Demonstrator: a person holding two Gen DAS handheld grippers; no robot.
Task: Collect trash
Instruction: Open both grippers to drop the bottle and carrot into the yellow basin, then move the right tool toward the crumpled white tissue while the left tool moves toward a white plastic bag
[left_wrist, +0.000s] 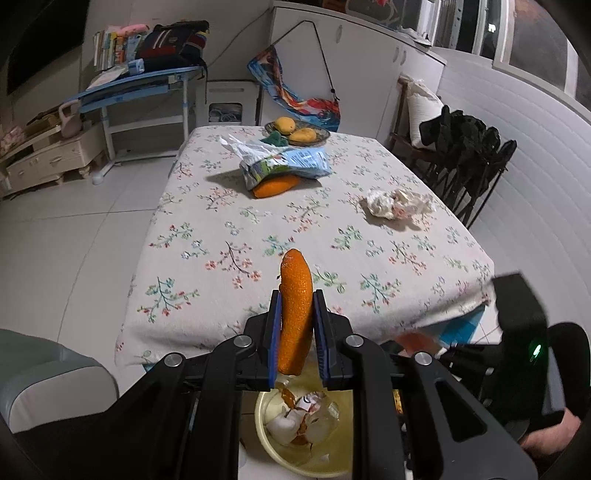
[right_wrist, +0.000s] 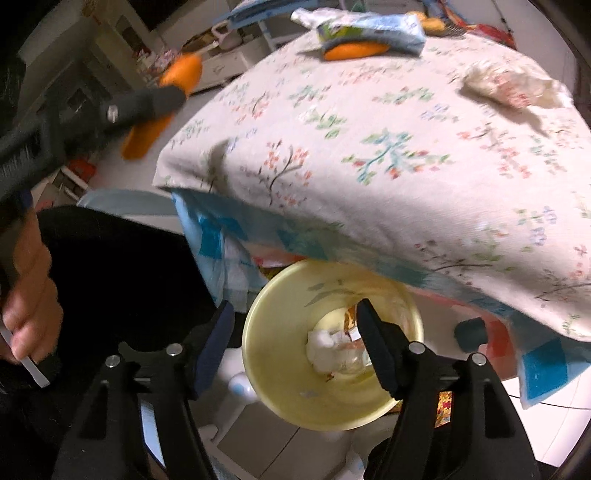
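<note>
The left gripper (left_wrist: 295, 325) pinches a long curved strip of orange peel (left_wrist: 295, 314) upright between its blue-padded fingers, above a pale yellow plastic bin (left_wrist: 269, 439) holding crumpled white tissue and peel scraps. The right gripper (right_wrist: 295, 343), fingers spread wide and empty, points down over the same bin (right_wrist: 288, 398), beside the table with the floral cloth (right_wrist: 406, 166). A crumpled wrapper (left_wrist: 399, 203) lies on the tabletop.

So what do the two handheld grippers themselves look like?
Both are black plastic linkage frames with round silver pivot bolts. The left gripper has flat fingers edged with blue pads; the right gripper has dark, tapered fingers. A bare hand holds the left one's handle.
</note>
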